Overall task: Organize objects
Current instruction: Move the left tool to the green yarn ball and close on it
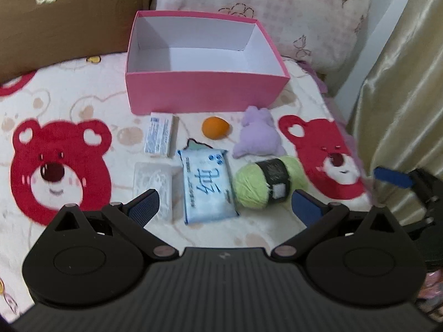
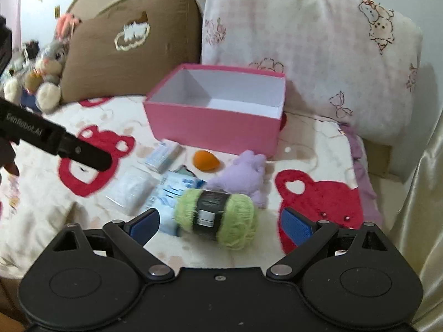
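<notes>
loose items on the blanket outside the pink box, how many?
6, all in front of the pink box: white carton, orange ball, purple plush, clear packet, wipes pack, green yarn. Box looks empty.

Bear-print bedspread (image 1: 69,105), 2 pillows, curtain (image 1: 401,83)

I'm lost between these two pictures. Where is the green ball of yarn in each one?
Left wrist view: the green ball of yarn lies right of centre, beside the blue tissue pack.
Right wrist view: it lies near the middle, low down, between the open fingers of the right hand-held gripper.
Shared landmark: the pink box sits behind it in both.
</notes>
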Motion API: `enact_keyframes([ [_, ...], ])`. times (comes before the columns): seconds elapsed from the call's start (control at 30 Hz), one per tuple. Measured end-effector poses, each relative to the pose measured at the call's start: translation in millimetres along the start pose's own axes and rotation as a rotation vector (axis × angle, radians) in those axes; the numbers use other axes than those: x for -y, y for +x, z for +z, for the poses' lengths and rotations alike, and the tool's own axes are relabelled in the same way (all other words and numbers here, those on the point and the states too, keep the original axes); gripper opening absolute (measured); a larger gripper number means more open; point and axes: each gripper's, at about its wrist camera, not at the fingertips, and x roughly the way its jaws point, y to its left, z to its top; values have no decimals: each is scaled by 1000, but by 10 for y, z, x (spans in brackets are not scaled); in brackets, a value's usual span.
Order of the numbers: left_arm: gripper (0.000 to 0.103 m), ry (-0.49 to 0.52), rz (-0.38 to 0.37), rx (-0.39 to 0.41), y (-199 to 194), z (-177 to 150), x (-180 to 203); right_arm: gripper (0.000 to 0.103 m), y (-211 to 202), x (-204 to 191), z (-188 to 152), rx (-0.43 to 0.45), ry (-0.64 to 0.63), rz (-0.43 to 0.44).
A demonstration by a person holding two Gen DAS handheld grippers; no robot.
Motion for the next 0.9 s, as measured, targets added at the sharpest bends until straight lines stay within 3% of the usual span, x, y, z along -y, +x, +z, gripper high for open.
enact_keyframes([
  [0.17,103,71,40,42,259,15,108,96,165,174,-52,-13,-20,60],
  [0.4,103,71,-56,16,647,-47,201,96,530,254,-123,-43,-5,140],
  [0.53,100,59,-63,15,837,-86,248,96,751,265,-156,-56,8,172],
  [0.63,100,17,-59,38,920,-83,239,96,878,239,-205,-67,3,176],
  [0.77,97,-37,-150,57,1044,-96,169,95,985,167,-311,-73,-68,151],
  [0.8,94,-120,-108,69,1081,-92,152,95,1008,169,-336,-72,-76,150],
  [0.9,83,-190,-120,31,1212,-105,90,93,1072,212,-393,-71,-58,156],
])
